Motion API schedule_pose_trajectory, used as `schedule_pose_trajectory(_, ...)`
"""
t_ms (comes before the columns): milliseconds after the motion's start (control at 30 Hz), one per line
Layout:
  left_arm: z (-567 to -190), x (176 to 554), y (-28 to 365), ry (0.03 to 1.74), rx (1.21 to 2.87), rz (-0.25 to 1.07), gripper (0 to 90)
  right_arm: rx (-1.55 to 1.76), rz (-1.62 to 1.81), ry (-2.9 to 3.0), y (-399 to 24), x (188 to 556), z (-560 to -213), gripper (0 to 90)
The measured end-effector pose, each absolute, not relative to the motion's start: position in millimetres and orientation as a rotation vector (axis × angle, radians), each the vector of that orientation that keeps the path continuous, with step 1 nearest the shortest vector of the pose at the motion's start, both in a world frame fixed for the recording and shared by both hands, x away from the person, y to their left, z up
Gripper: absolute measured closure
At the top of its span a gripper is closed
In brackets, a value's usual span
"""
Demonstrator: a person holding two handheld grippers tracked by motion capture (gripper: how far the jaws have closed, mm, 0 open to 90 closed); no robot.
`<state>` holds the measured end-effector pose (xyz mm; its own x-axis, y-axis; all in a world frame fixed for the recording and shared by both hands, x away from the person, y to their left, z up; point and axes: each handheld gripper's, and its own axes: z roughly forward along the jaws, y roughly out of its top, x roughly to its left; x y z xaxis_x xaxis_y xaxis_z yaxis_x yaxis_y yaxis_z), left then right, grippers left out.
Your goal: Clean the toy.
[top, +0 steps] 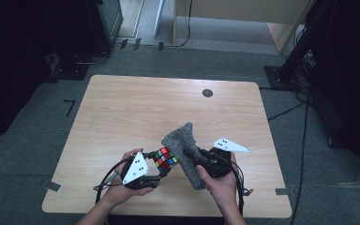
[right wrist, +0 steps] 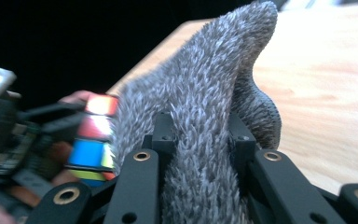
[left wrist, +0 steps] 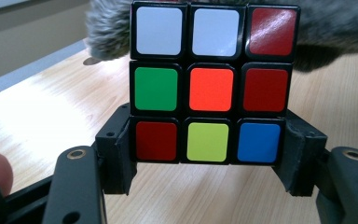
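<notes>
Our left tool (left wrist: 208, 154) grips the puzzle cube (left wrist: 213, 84) by its bottom row, one jaw pressed against each side, and holds it just above the worktop (top: 122, 112) near the front edge. Our right tool (right wrist: 200, 149) is clamped on a fold of the grey fuzzy cloth (right wrist: 205, 102), which bunches up between its jaws and stands in a peak above them.

From the high view, the left tool (top: 155, 178) carries the cube (top: 165, 158) tilted up toward the middle, and the cloth (top: 185, 150) in the right tool (top: 192, 157) lies against the cube's far right side. In the left gripper view the grey pile runs behind the cube's top row.

We judge the work to be wiping the cube with the cloth. Both pick-ups are done and cloth and cube appear to be touching, so we seem to be in the wiping itself. The face toward the left tool's camera is uncovered; whether it is wiped we cannot tell. What is left, as we read it, is rubbing the remaining faces and setting both things down.
</notes>
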<state>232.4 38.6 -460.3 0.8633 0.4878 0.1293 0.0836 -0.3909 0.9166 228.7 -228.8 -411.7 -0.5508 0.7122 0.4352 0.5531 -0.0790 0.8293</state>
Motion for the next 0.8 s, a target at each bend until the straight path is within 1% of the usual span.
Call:
schedule_pose_trajectory(133,-458.1,232.2,40.6,0.425,1.927,0.456,34.3,1.306,1.841,2.094,-215.6,222.1,-403.6,70.9)
schedule_pose_trajectory(233,-454.8,231.6,42.6,0.419,1.916,0.459,34.3,1.283,1.776,2.110,-210.9,222.5,-407.8,69.9)
schedule_pose_trajectory(333,-455.4,232.6,43.5,0.417,1.920,0.456,34.3,1.377,1.648,2.059,-222.7,228.8,-415.1,70.8)
schedule_pose_trajectory(500,-458.0,232.5,40.9,0.414,1.933,0.470,34.3,1.387,1.707,2.043,-226.4,226.9,-412.0,70.8)
schedule_pose_trajectory(600,-459.8,232.3,39.3,0.407,1.945,0.468,34.3,1.295,1.811,2.094,-216.1,221.8,-406.2,70.4)
schedule_pose_trajectory(633,-459.4,232.0,39.3,0.405,1.942,0.465,34.3,1.253,1.775,2.125,-208.9,220.1,-405.0,70.3)
schedule_pose_trajectory(700,-457.9,231.6,39.9,0.404,1.936,0.465,34.3,1.253,1.752,2.124,-208.3,220.8,-406.3,70.0)
schedule_pose_trajectory(767,-457.1,232.1,40.7,0.407,1.938,0.468,34.3,1.309,1.746,2.104,-213.5,225.2,-411.4,70.0)
schedule_pose_trajectory(800,-456.9,232.5,41.2,0.409,1.940,0.469,34.3,1.377,1.674,2.072,-219.6,228.5,-415.6,70.3)
